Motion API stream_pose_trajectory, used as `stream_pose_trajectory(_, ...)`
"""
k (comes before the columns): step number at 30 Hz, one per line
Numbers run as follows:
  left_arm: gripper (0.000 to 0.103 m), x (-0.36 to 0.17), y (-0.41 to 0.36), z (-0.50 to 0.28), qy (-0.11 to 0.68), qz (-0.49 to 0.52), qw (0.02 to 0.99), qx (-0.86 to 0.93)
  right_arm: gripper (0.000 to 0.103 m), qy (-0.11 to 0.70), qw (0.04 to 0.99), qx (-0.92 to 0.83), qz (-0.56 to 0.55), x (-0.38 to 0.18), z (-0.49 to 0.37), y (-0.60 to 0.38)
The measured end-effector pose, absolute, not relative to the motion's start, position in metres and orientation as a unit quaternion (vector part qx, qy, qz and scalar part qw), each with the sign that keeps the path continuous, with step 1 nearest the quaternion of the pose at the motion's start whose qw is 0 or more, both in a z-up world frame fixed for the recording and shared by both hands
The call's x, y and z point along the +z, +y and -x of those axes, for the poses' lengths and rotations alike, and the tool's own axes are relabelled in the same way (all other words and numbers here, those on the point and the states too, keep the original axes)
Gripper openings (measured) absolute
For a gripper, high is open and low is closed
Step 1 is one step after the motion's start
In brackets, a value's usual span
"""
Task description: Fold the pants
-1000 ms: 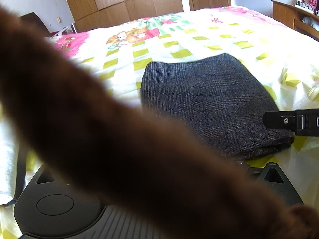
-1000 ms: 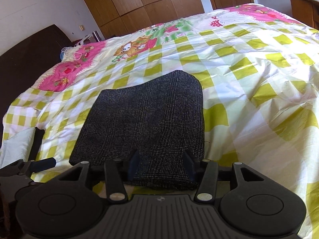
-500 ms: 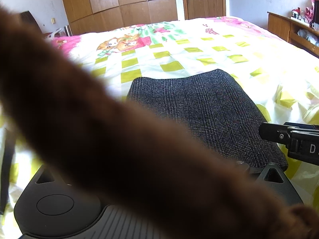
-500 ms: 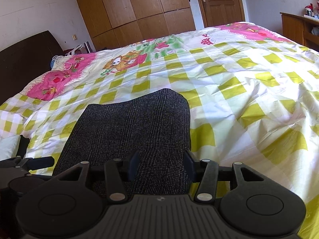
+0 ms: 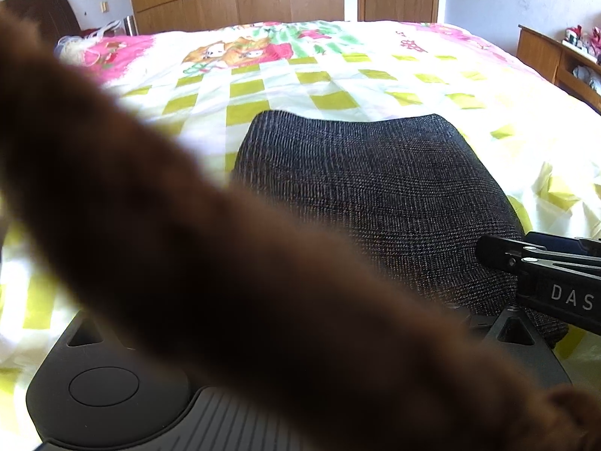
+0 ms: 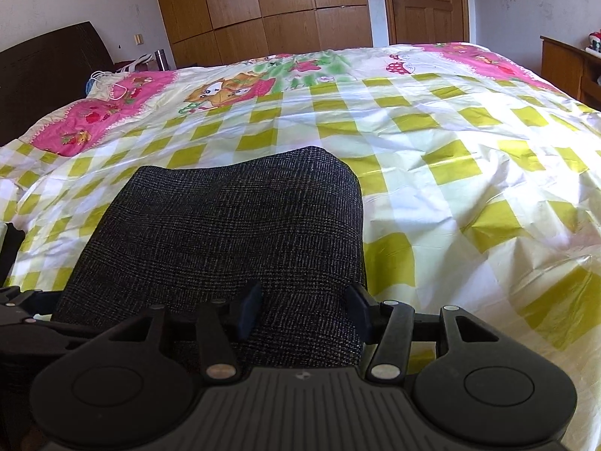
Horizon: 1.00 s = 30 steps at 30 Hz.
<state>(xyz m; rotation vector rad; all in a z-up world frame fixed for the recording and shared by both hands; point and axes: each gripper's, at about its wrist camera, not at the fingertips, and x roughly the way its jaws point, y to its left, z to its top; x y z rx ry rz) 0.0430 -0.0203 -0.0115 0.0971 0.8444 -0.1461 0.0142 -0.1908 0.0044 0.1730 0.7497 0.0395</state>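
A: Left wrist view?

B: Mostly blocked. A blurred brown furry sleeve (image 5: 188, 244) runs across the lens from upper left to lower right. It hides the fingers of the left gripper (image 5: 105, 383); only its black body shows along the bottom. Can't tell how those jaws stand.

A: Pants?

B: Pants (image 5: 375, 195) are a dark grey woven fabric, folded into a compact block. They lie flat on the bed cover (image 5: 338, 86), which is white with yellow-green checks, on the near part of the bed. The right gripper (image 5: 488, 253) comes in from the right edge, one black finger lying over the near right corner of the pants.

A: Right wrist view?

B: It's clear. The fingers (image 6: 249, 300) sit either side of a strip of fabric at the near edge of the fold, the right-hand one at the pants' right border. The jaws have just been opening a bit. The fabric between them is flat, not bunched, so I read them as released, not clamping.

A: Left gripper from that side?

B: Only a sliver of black linkage at the lower left edge, just beside the near left side of the pants. Jaw state still unreadable.

A: Background?

B: There's a wooden wardrobe (image 6: 263, 7) and a door (image 6: 424, 0) behind the bed, and a dark headboard (image 6: 49, 67) at left.
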Motion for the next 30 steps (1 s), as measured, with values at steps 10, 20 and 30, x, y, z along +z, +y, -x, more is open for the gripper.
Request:
stream_pose_trajectory(10, 0.103, -0.016, -0.018, -0.042, 0.406, -0.041, 0.91, -0.075, 0.069, 0.364, 0.928, 0.019, -0.081, 0.0, -0.015, -0.191)
stream_pose_trajectory(20, 0.103, -0.015, -0.018, -0.04, 0.4, -0.041, 0.912, -0.079, 0.069, 0.359, 0.929, 0.023, -0.086, 0.001, -0.012, -0.192)
stream_pose_trajectory(30, 0.103, -0.01, -0.017, -0.035, 0.39, -0.05, 0.916, -0.079, 0.069, 0.362, 0.924, 0.016, -0.118, 0.003, -0.014, -0.205)
